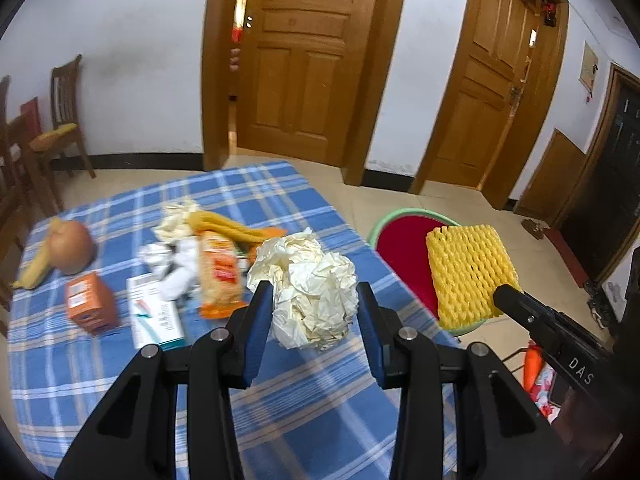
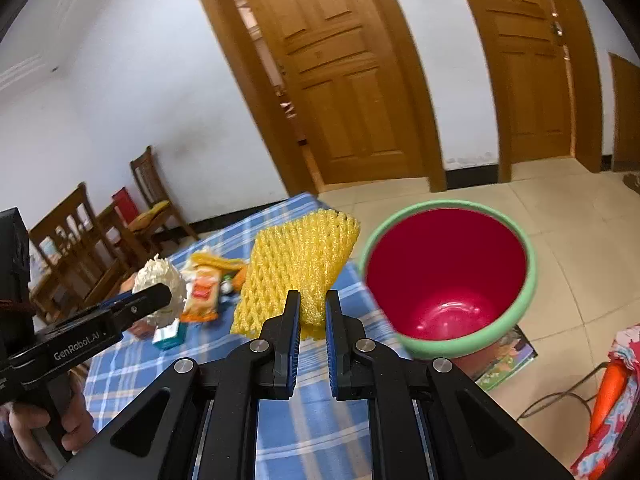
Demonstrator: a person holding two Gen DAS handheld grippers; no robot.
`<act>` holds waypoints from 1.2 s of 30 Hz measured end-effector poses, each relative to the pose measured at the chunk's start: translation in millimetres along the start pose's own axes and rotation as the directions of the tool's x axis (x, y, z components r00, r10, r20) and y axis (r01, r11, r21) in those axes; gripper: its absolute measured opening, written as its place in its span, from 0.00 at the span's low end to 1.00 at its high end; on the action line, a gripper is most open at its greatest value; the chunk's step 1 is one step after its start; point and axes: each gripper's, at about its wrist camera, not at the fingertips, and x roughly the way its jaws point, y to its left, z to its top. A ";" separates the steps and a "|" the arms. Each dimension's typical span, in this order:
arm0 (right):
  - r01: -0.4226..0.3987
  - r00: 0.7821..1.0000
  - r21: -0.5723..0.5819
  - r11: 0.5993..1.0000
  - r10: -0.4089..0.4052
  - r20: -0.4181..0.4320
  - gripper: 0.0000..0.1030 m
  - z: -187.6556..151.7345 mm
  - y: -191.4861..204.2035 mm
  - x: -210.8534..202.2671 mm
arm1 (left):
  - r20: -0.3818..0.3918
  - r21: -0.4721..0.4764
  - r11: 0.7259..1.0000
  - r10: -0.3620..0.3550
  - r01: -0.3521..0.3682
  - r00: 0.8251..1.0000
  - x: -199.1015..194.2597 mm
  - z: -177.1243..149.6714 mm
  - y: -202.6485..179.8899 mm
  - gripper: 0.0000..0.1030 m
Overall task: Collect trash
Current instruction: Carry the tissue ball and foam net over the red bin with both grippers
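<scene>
My left gripper (image 1: 314, 292) is shut on a crumpled ball of cream paper (image 1: 310, 276), held above the blue checked tablecloth (image 1: 304, 412). My right gripper (image 2: 313, 300) is shut on the lower edge of a yellow foam fruit net (image 2: 298, 268), which stands up over the table's right side. The same net (image 1: 468, 276) shows in the left wrist view in front of the bin. A red bin with a green rim (image 2: 448, 276) stands on the floor just right of the table, its mouth open. The left gripper and its paper (image 2: 162, 286) appear at the left of the right wrist view.
On the cloth lie a noodle packet (image 1: 220, 276), more crumpled paper (image 1: 176, 220), an orange box (image 1: 90, 300), a white box (image 1: 156, 316), a round brown fruit (image 1: 70, 246) and a banana (image 1: 34, 272). Wooden chairs (image 1: 64, 120) stand at left; two doors behind.
</scene>
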 end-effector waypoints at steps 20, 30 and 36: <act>0.140 0.990 0.152 0.978 -0.136 -0.036 0.11 10.2 -98.0 21.3 | -0.106 0.122 0.986 -0.104 0.117 0.989 92.7 16.6 -88.1 0.41; 0.182 0.982 0.192 0.964 -0.169 -0.081 0.13 9.5 -124.8 38.3 | -0.171 0.168 0.974 -0.123 0.152 0.978 132.5 13.0 -119.9 0.41; 0.198 0.978 0.203 0.959 -0.180 -0.101 0.14 8.6 -133.0 44.4 | -0.183 0.201 0.968 -0.116 0.153 0.976 141.7 10.3 -135.2 0.46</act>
